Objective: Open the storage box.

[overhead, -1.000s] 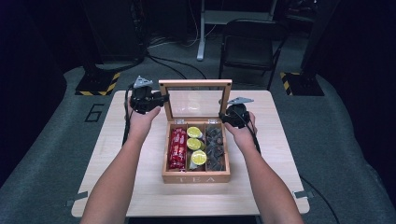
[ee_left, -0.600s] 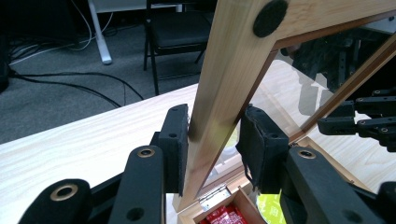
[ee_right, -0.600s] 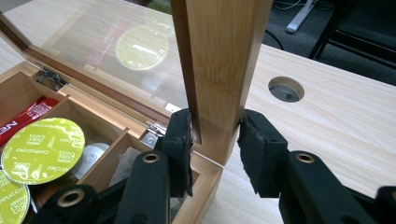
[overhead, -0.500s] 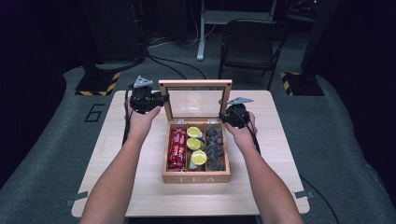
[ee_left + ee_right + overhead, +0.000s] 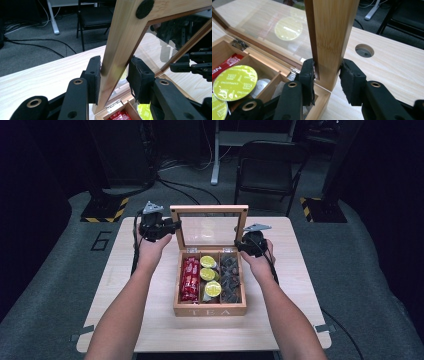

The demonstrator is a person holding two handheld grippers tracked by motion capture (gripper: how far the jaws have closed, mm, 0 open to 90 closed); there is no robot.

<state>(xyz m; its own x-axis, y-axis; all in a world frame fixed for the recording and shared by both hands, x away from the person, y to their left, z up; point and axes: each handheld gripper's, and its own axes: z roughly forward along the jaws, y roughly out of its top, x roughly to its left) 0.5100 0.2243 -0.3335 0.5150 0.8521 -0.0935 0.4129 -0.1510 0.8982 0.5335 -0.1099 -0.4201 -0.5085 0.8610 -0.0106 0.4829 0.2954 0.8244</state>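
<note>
Lid (image 5: 209, 224) of the wooden tea box (image 5: 210, 309) stands upright on its hinges at the back of the box, glass pane facing you, and you have it by both side rails. Your left gripper (image 5: 170, 225) is clamped on the left rail: in the left gripper view both pads (image 5: 93, 75) press flat against the wood with the rail between them, just above the hinge (image 5: 113, 106). Your right gripper (image 5: 241, 243) is closed on the right rail low down, near the box's back corner; in the right gripper view the left pad (image 5: 308, 72) bears on the wood, while the right pad (image 5: 348, 75) looks to touch at its upper edge only. Compared with the two earlier high views nothing has shifted: lid at the same angle, both hands at the same spots, box square in the middle of the table (image 5: 125, 320). Judgement: you are paused at full opening, lid held steady, neither swinging it back nor down. Contents exposed in three compartments: red sachets (image 5: 190, 279) left, yellow-green capsules (image 5: 207, 274) centre, dark packets (image 5: 230, 279) right. Next step probably needs one gripper freed; the lid looks near balance, so release one side slowly and watch for it dropping forward onto the capsules
</note>
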